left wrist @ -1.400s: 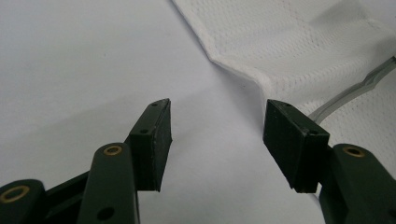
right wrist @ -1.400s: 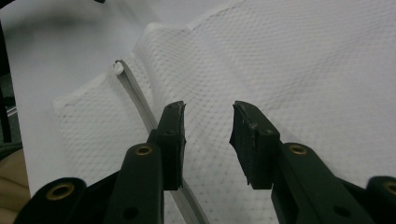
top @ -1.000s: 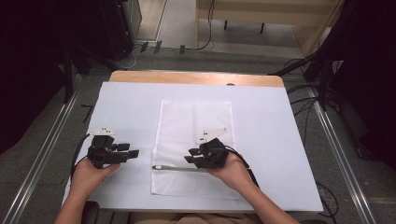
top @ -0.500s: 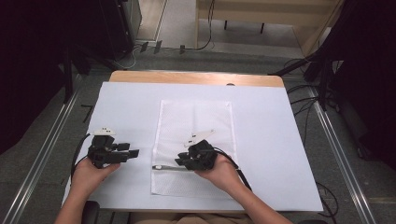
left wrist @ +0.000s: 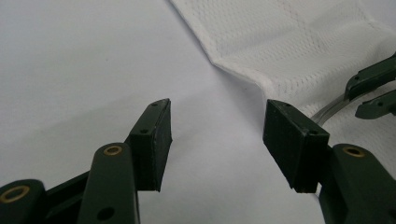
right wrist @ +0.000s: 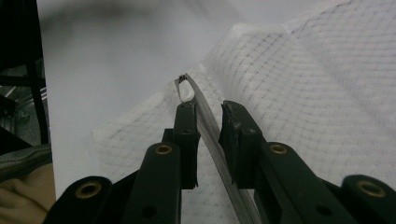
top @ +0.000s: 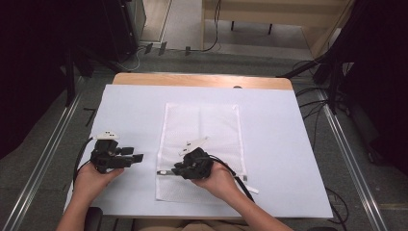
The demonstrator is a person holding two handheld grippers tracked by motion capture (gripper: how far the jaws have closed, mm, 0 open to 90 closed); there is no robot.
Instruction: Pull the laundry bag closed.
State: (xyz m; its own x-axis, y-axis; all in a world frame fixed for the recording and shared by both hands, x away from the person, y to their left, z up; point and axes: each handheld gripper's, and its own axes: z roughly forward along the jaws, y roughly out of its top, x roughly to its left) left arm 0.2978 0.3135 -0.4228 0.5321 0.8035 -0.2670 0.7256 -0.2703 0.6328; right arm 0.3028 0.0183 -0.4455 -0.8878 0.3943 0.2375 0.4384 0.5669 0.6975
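Lying flat, white mesh bag (top: 202,144), grey zipper (right wrist: 210,128)

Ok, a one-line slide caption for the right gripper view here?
Right gripper, jaws just closing, straddles the grey zipper of a white mesh bag, near its pull.

Even overhead light brightens the white tabletop (top: 269,125) in the high view, while the room darkens at nine and three o'clock. Shadows stay soft. In both gripper views the nearest jaw parts blur, and the left gripper view looks washed pale.
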